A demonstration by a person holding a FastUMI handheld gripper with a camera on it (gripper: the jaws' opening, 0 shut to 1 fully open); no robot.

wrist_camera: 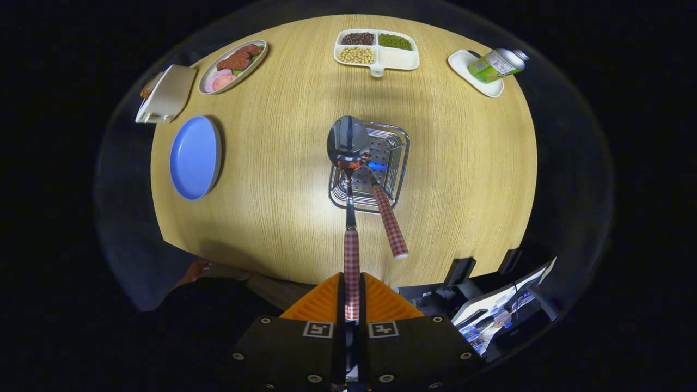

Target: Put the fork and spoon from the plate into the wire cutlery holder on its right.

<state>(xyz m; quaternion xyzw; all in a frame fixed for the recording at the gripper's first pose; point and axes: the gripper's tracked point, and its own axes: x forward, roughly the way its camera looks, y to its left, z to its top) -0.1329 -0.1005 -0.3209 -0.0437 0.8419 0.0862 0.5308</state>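
fingers [352, 305] clamp spoon [349, 163] over wire holder [400, 158], fork [390, 220] inside.

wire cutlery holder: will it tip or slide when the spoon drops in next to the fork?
The wire cutlery holder looks light, so it may slide on the smooth table. The fork already leans outward, adding tipping risk. The gripper holds the spoon by its handle; lower gently.

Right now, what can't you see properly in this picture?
- Gripper view: the spoon bowl covers the head of the second utensil in the wire holder, so it can't be confirmed as the fork.
- The gripper fingers hide the end of the spoon's checked handle.
- The can label is too small to read.
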